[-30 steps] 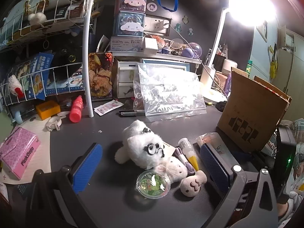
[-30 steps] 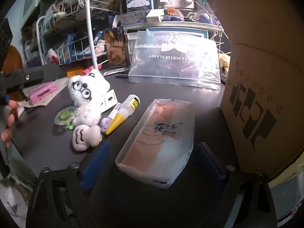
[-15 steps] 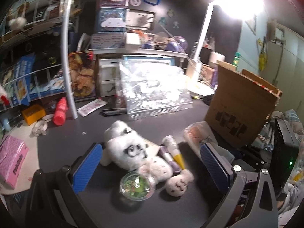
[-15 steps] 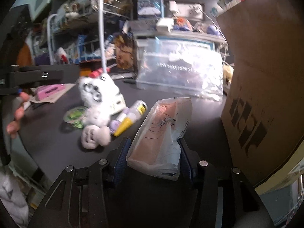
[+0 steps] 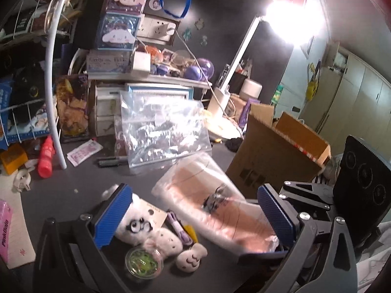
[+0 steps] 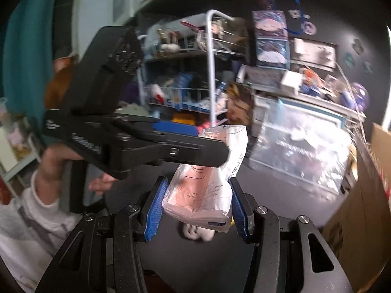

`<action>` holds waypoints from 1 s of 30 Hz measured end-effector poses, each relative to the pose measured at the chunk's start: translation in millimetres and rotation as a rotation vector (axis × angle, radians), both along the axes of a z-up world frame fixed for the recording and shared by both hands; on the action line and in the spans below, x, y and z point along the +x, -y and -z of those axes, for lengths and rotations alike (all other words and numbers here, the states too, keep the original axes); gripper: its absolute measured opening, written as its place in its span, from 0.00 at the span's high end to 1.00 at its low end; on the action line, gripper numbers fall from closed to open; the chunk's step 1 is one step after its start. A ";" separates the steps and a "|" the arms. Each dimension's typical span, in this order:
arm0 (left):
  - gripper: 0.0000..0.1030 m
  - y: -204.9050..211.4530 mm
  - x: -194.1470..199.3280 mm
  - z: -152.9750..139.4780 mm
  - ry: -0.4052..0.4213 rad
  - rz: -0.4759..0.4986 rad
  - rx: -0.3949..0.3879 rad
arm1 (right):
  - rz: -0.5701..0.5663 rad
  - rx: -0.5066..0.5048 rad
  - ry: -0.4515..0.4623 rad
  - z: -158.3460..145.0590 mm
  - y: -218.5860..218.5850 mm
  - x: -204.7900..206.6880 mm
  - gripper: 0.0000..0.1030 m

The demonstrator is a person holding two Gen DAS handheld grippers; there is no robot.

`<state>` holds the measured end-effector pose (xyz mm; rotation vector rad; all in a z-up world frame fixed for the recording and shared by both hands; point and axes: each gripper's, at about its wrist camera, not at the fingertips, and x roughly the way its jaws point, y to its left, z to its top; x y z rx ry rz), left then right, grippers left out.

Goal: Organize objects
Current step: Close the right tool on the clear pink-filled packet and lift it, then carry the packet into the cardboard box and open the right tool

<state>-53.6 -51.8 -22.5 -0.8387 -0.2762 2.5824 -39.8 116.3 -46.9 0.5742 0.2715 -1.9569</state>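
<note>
My right gripper (image 6: pixel 196 207) is shut on a pink tissue pack in clear wrap (image 6: pixel 207 185) and holds it above the dark table. The pack also shows in the left wrist view (image 5: pixel 215 202), lifted, between my open left gripper's (image 5: pixel 195 217) blue pads. Below the left gripper lie a white plush with glasses (image 5: pixel 136 224), small plush pieces (image 5: pixel 191 258), a purple and yellow tube (image 5: pixel 183 229) and a round clear case with green beads (image 5: pixel 144 263). The left gripper's body (image 6: pixel 136 136) crosses the right wrist view just above the pack.
An open cardboard box (image 5: pixel 276 156) stands at the right. A large clear zip bag (image 5: pixel 161 131) leans at the back. A white wire rack (image 5: pixel 29 102), a red bottle (image 5: pixel 46 156), a pink box (image 5: pixel 5 222) and a lit desk lamp (image 5: pixel 290 22) surround the table.
The right gripper closed on the tissue pack and lifted it off the table, swinging left. The left gripper moved forward and right over the plush toys, staying open.
</note>
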 end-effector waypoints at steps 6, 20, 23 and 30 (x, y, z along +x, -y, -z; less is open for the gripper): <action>0.24 -2.3 -7.6 -23.0 0.008 0.008 -0.007 | -0.057 0.011 -0.024 -22.6 3.3 -5.8 0.56; 0.45 -74.9 -51.3 -83.0 0.023 0.112 -0.134 | 0.027 -0.023 -0.034 -66.8 -57.4 -43.3 0.58; 0.47 -104.1 -68.1 -93.7 0.041 0.168 -0.164 | 0.082 -0.038 -0.020 -76.3 -85.7 -55.2 0.58; 0.47 -168.5 -104.6 -100.4 0.106 0.276 -0.225 | 0.189 -0.033 0.054 -84.3 -135.9 -79.5 0.58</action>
